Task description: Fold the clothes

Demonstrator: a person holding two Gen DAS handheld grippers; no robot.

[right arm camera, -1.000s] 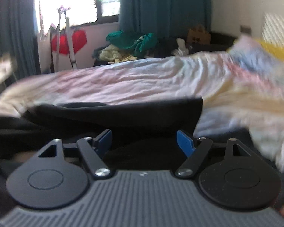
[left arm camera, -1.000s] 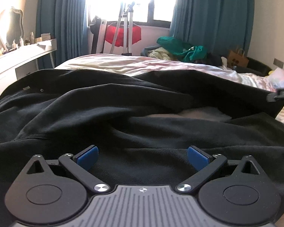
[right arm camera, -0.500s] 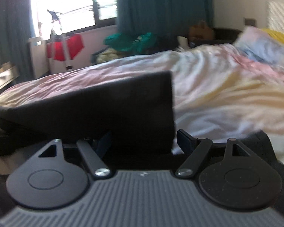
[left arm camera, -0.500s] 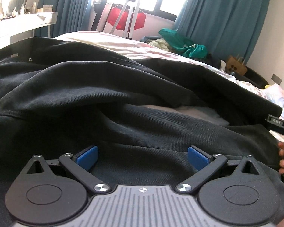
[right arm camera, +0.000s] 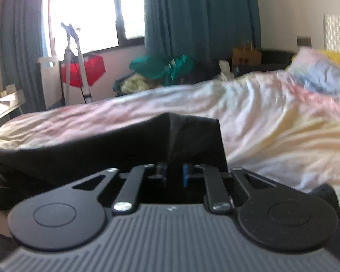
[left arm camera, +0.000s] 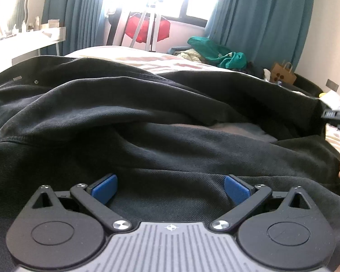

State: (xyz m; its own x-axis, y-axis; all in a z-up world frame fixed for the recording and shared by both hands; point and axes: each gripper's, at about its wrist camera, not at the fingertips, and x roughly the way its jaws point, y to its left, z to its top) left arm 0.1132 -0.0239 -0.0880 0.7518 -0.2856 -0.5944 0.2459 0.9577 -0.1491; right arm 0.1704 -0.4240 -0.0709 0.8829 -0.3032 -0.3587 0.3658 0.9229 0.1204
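Closing just now, right gripper (right arm camera: 173,174) pinches the far-right corner of the black garment (left arm camera: 147,122) rumpled across the bed (right arm camera: 260,117); left gripper (left arm camera: 170,189) gapes empty over cloth. Folding barely begun.

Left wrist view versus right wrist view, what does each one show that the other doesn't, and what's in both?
Only the left wrist view shows the left gripper, open above the spread black garment, plus a white desk.

Only the right wrist view shows the right gripper, which has just closed, shut on a raised fold of that garment, plus the pillows.

Both show the garment, the pastel bedsheet, teal curtains, the red fabric on the stand and the green clothes pile.
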